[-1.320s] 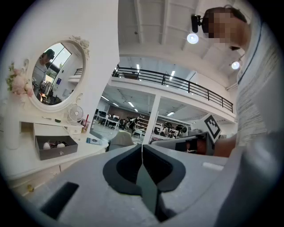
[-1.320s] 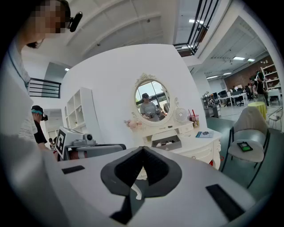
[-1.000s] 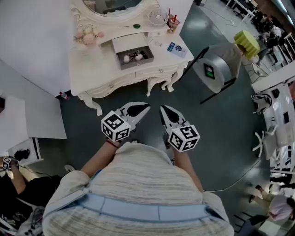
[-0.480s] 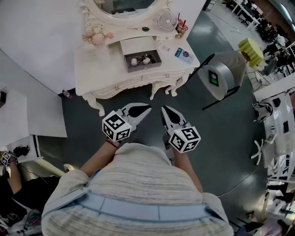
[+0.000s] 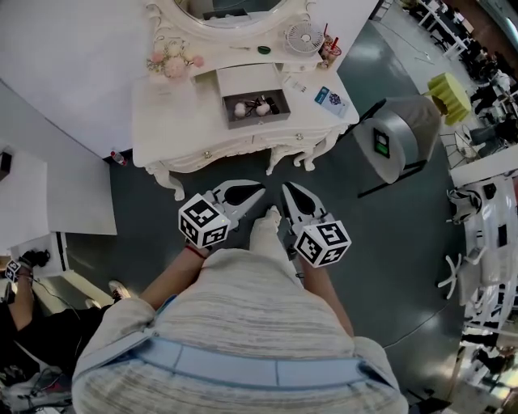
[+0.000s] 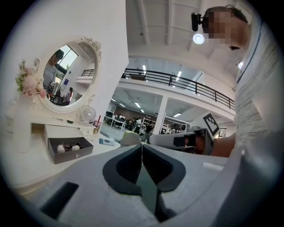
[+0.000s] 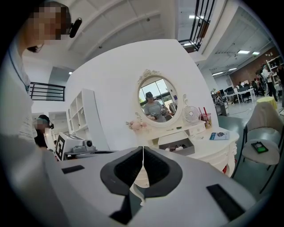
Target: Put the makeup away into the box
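My left tongs [image 5: 255,192] and right tongs [image 5: 287,192] are both pressed together, empty, side by side. At twelve o'clock, the makeup [image 5: 251,106] lies inside the grey box [image 5: 259,120] on the white dressing table [image 5: 178,121].

Head view: looking steeply down from overhead, dressing table [image 5: 174,121] well ahead; left gripper view, right gripper view: each looking about level along own jaws toward it; all three sharing box [image 5: 261,121], mirror [image 5: 235,6].

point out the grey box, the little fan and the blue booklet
grey box [image 5: 259,120], head view, front wall
little fan [image 5: 304,38], head view, grille centre
blue booklet [image 5: 331,99], head view, cover middle
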The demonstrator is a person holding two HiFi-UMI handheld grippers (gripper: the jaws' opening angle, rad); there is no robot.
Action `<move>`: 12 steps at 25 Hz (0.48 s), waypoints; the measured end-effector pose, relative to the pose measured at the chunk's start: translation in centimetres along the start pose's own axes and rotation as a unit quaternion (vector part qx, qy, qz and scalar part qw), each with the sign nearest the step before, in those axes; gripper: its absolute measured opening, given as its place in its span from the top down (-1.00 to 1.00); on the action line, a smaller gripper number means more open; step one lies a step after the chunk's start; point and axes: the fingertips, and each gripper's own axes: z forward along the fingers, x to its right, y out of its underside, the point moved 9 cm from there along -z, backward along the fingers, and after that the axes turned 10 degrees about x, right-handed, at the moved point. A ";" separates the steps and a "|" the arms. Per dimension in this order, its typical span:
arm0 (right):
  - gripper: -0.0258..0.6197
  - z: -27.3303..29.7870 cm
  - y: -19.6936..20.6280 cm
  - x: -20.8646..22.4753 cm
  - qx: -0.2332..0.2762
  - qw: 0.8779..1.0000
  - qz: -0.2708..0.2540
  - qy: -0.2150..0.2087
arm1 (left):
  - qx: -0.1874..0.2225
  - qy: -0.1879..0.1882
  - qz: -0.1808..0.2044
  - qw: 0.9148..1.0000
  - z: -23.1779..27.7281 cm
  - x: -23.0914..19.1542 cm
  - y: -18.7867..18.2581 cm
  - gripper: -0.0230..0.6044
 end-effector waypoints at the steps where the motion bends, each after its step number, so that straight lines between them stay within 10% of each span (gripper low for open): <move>1: 0.89 0.6 -0.1 0.7 0.000 1.000 0.001 -0.003 | -0.002 -0.003 -0.001 1.000 0.5 -0.5 0.0 0.88; 12: 0.89 9.7 -3.7 10.9 -0.014 0.999 -0.007 -0.029 | -0.019 -0.030 -0.007 0.999 9.2 -8.6 -1.4 0.88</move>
